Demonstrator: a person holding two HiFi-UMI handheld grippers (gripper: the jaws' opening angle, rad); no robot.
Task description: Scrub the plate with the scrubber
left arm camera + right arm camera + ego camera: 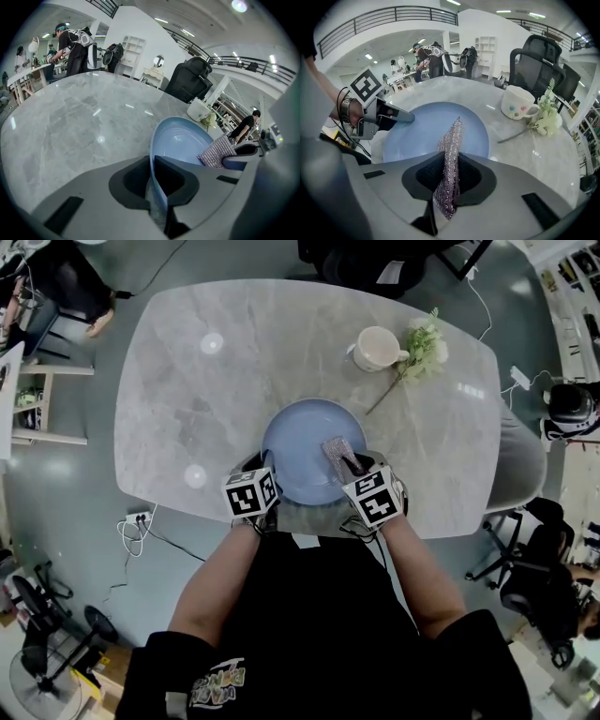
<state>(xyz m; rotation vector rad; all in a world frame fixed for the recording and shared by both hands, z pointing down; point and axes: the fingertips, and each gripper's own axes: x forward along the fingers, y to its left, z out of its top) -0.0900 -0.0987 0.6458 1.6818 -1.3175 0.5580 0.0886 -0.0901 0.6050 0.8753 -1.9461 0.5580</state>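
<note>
1. I see a big grey marble table (234, 390).
2. The blue plate (298, 446) sits on the table, at the edge nearest me.
3. My left gripper (157, 185) has its jaws pinched on the plate's near rim.
4. My right gripper (450, 180) has its jaws squeezed tight on the scrubber (452, 140).
5. A white mug (377, 348) stands past the plate, right beside some flowers (424, 341).
6. The shiny scrubber pokes out over the plate's right side.
</note>
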